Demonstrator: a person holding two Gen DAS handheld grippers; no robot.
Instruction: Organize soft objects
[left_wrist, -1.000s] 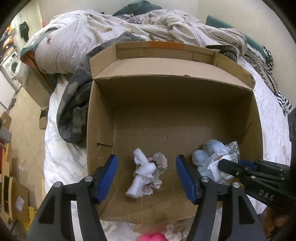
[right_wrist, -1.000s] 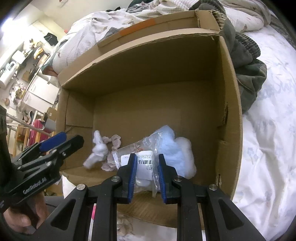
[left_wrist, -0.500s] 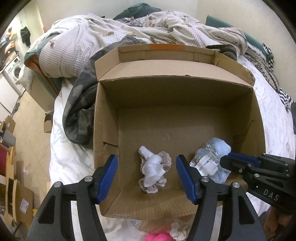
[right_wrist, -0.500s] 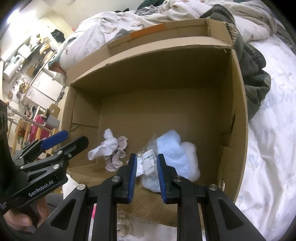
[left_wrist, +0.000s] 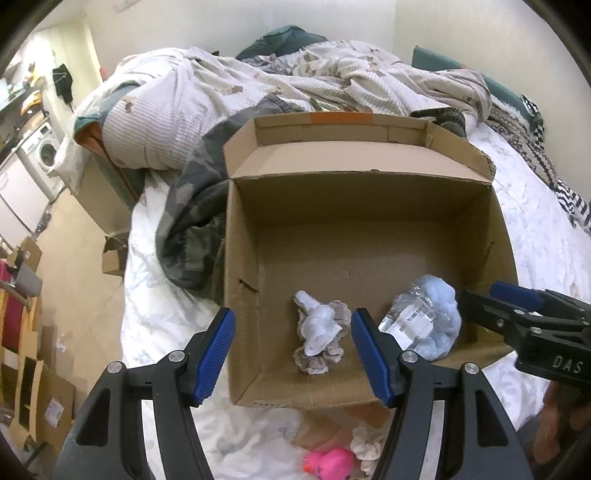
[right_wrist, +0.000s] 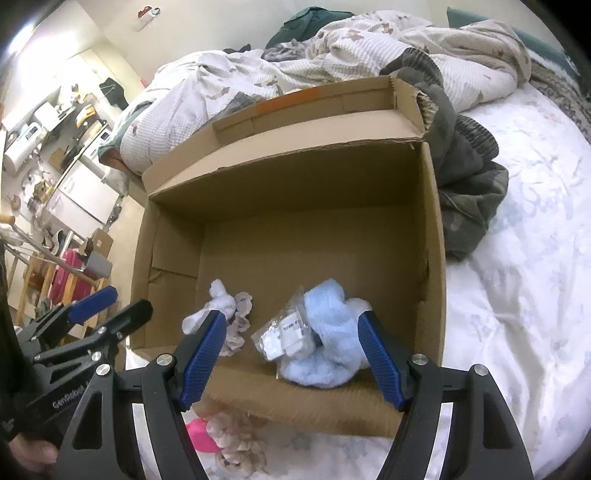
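An open cardboard box (left_wrist: 332, 173) (right_wrist: 432, 236) stands on the bed. Inside lie a white and beige lacy sock bundle (left_wrist: 320, 334) (right_wrist: 223, 306) and a light blue fluffy item in a clear plastic bag with a label (left_wrist: 428, 319) (right_wrist: 325, 339). My left gripper (left_wrist: 293, 356) is open and empty above the box's near edge, over the sock bundle. My right gripper (right_wrist: 291, 360) is open and empty just above the blue item. A pink toy (left_wrist: 328, 463) (right_wrist: 197, 435) and a beige lacy piece (left_wrist: 365, 445) (right_wrist: 236, 443) lie on the bed in front of the box.
A rumpled checked duvet (left_wrist: 207, 99) and a dark camouflage garment (left_wrist: 192, 206) (right_wrist: 465, 184) lie behind and beside the box. White patterned sheet (right_wrist: 517, 295) spreads to the right. The bed's left edge drops to a floor with cardboard boxes (left_wrist: 37, 398).
My right gripper has opened and let go of the bagged blue item, which now lies in the box. Both grippers have pulled back and up from the box.
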